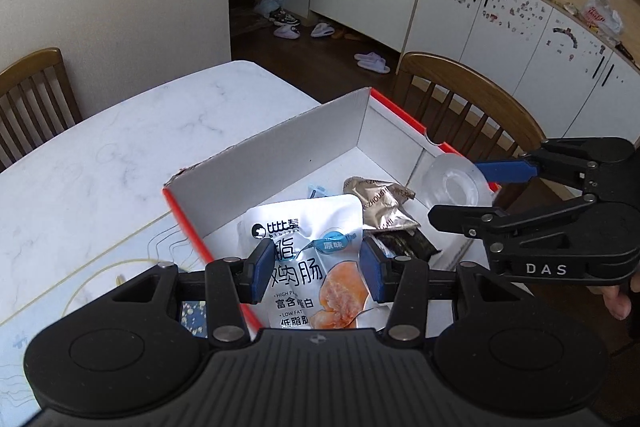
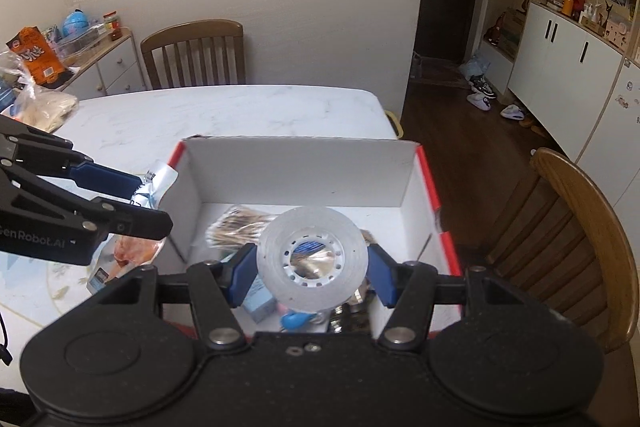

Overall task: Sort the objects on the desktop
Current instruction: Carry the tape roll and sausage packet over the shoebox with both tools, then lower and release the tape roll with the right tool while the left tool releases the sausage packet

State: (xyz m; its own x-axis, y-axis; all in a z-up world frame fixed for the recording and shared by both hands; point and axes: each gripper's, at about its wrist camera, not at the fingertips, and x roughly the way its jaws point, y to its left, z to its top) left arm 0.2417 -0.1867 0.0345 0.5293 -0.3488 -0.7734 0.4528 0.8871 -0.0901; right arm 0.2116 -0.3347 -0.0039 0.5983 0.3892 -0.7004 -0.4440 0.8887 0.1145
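A white marble table [image 2: 224,115] carries an open cardboard box [image 2: 296,171]. A clear tape roll [image 2: 312,259] is gripped between the right gripper [image 2: 312,273] fingers, above the box interior. It is best lowered inside the walls before release. A white food pouch [image 1: 308,259] is clamped by the left gripper [image 1: 314,277] over the near left wall. Counted: one roll, one pouch, one box, two chairs per view.

Soft, dim indoor light fills both views with faint shadows; the clear round tape roll [image 2: 312,259] blurs close up (items beneath it too), and fisheye edges curve the white cabinets [image 1: 500,19].
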